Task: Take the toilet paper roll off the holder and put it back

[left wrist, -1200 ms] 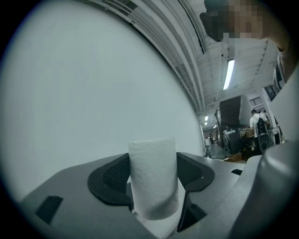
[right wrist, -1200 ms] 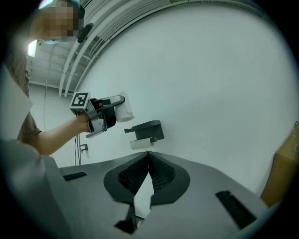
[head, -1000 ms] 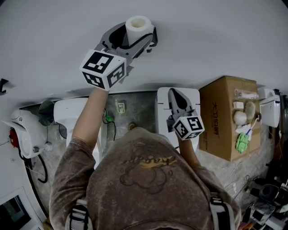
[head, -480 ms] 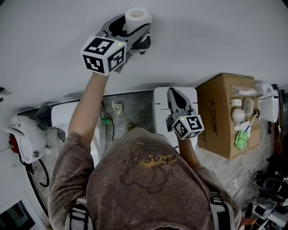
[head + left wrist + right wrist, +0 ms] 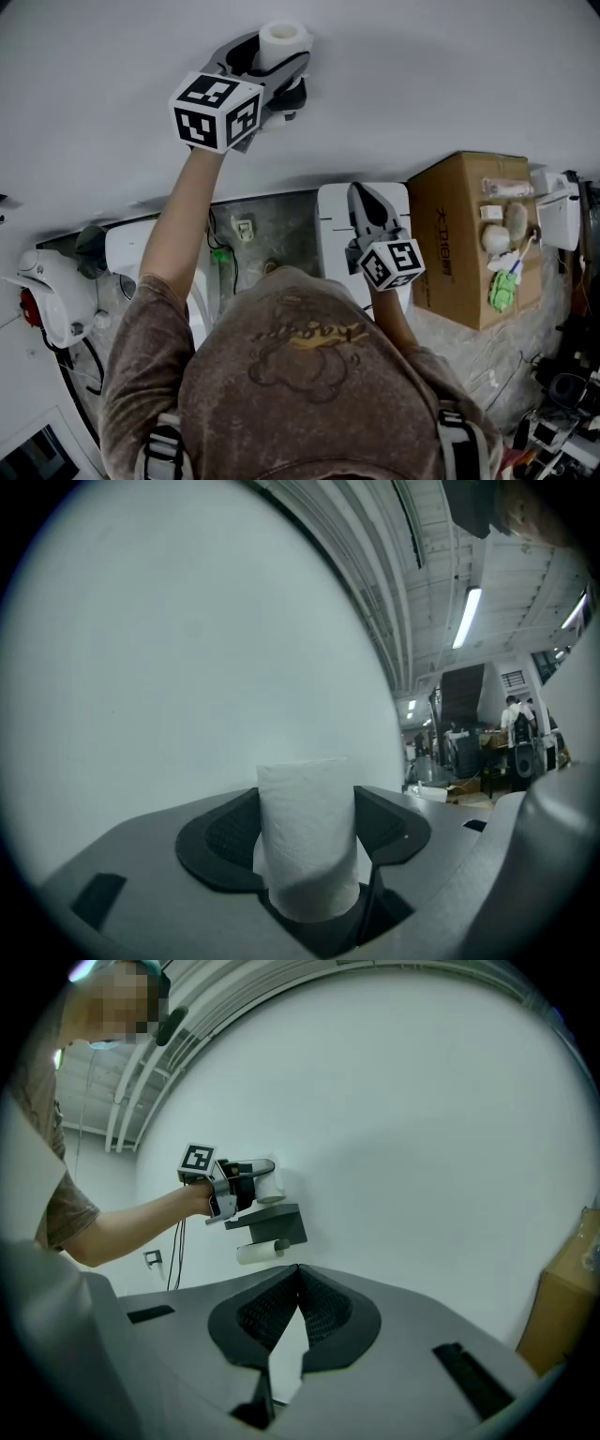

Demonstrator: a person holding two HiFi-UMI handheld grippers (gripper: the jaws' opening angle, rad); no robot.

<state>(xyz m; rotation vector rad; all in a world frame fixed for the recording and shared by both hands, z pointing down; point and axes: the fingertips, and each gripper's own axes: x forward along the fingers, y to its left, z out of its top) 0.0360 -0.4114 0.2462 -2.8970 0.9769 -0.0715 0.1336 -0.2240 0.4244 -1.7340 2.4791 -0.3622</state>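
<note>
Gripping the toilet paper roll (image 5: 307, 836) against the white wall (image 5: 450, 75), my left gripper (image 5: 272, 58) has its jaws clenched on the roll's sides just above the dark wall holder (image 5: 272, 1222). A second roll (image 5: 261, 1253) hangs on the bar beneath. My right gripper (image 5: 298, 1283) hangs low, jaws pressed together on nothing. By my reading the lift-off looks done or nearly so, and the return is still ahead. A cardboard box (image 5: 459, 244) stands below against the wall.
</note>
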